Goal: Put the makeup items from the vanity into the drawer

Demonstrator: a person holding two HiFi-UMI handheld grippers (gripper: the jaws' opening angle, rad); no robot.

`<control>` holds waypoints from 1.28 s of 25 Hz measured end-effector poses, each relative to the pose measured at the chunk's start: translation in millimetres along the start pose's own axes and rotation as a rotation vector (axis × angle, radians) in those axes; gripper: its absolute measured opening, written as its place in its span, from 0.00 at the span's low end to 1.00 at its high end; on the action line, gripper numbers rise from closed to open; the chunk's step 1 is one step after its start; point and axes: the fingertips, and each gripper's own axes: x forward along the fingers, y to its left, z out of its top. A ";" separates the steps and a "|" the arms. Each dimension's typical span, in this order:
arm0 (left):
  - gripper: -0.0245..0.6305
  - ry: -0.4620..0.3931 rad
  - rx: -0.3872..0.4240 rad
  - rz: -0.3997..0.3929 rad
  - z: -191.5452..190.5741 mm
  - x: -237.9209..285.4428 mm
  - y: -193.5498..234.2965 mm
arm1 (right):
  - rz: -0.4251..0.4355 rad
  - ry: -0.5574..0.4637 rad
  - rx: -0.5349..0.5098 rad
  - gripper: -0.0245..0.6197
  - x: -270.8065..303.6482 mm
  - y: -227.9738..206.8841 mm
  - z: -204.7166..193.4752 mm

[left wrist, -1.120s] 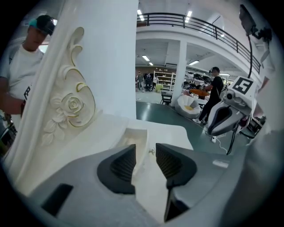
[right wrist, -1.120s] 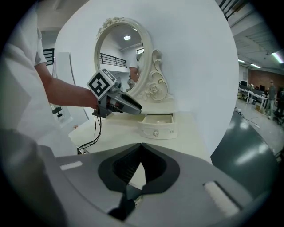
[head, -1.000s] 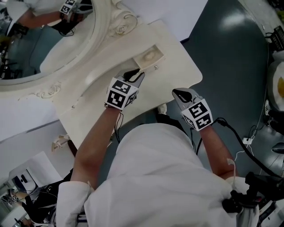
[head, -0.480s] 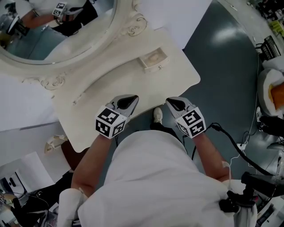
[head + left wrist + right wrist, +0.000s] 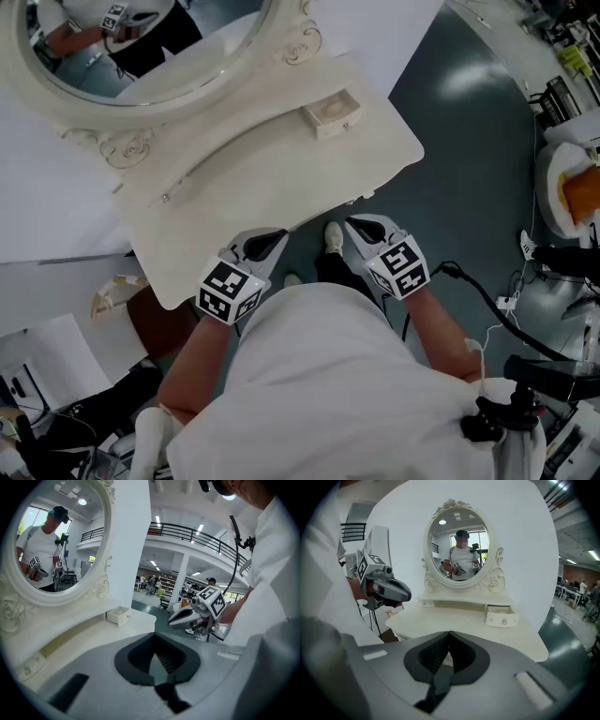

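White counter (image 5: 281, 178) below mirror (image 5: 141, 47), head view: small drawer (image 5: 330, 111) open at rear right, contents indistinct. Left gripper view: L hand-held gripper (image 5: 274, 236) jaws closed, empty. Right gripper view: R hand-held gripper (image 5: 356, 226) jaws together, empty.

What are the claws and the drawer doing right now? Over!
Both shut and empty: left claw, right claw, held at the front edge of the vanity. Small drawer open, back right. Nothing in the way. Over.
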 end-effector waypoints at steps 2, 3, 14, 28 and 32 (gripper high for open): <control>0.04 -0.020 -0.013 -0.006 -6.2 -13.4 -7.5 | 0.002 -0.001 -0.005 0.04 -1.1 14.9 -3.8; 0.04 -0.029 -0.018 -0.008 -8.8 -19.1 -11.0 | 0.002 -0.001 -0.007 0.04 -1.5 21.5 -5.4; 0.04 -0.060 -0.021 -0.007 -39.7 -58.4 -34.0 | 0.017 -0.011 -0.042 0.04 -7.0 83.5 -16.2; 0.04 -0.076 -0.030 -0.004 -54.0 -76.7 -43.4 | 0.033 -0.015 -0.077 0.04 -10.6 113.0 -16.3; 0.04 -0.076 -0.037 0.001 -56.4 -78.9 -39.4 | 0.043 -0.011 -0.088 0.04 -4.7 116.1 -13.6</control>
